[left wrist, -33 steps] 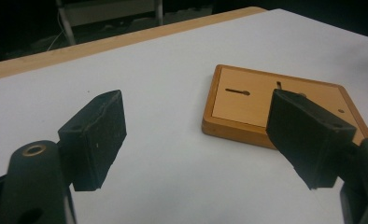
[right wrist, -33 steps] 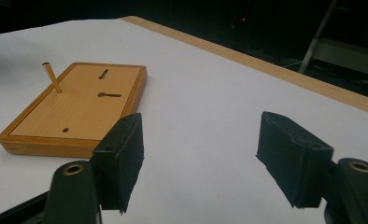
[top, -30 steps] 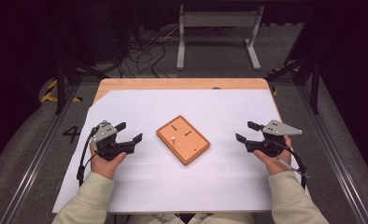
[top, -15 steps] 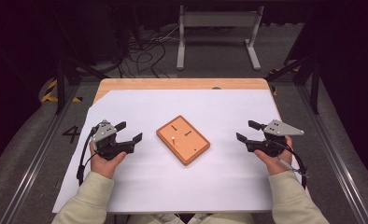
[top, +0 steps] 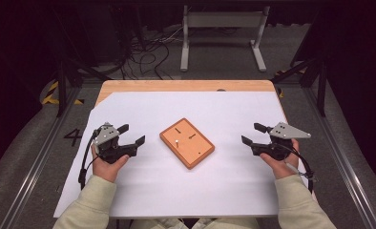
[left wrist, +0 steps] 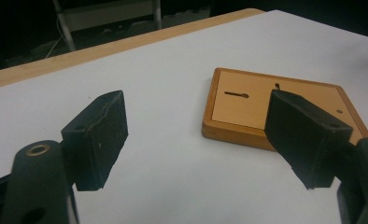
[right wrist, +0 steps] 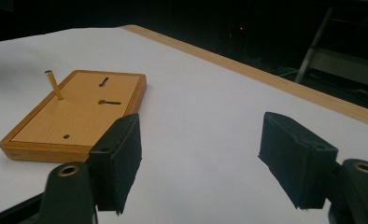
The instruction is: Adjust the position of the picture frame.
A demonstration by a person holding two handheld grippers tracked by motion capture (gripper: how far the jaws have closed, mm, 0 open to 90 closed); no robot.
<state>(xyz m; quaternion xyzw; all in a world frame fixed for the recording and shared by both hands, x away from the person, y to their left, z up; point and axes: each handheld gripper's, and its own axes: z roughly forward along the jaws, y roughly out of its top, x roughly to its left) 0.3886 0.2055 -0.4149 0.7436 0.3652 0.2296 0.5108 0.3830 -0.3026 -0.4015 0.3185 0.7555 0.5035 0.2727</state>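
An orange wooden board (top: pixel 186 142) lies turned at an angle in the middle of the white sheet (top: pixel 224 186). A thin upright peg (top: pixel 176 141) stands in it, with two keyhole slots and a small hole beside. The left gripper (top: pixel 130 135) rests left of the board, open with nothing between its jaws; in the left gripper view the board (left wrist: pixel 247 105) lies just beyond its right jaw. On the opposite side the right gripper (top: pixel 253 134) is held open and empty. In the right gripper view the board (right wrist: pixel 74 116) and its peg (right wrist: pixel 54 85) sit off to the left.
The sheet covers a wooden table whose far edge (top: pixel 186 86) shows bare. Beyond it on the dark floor are cables (top: pixel 143 52) and a white metal stand (top: pixel 222 28). Metal rails (top: pixel 28 167) run along both sides of the table.
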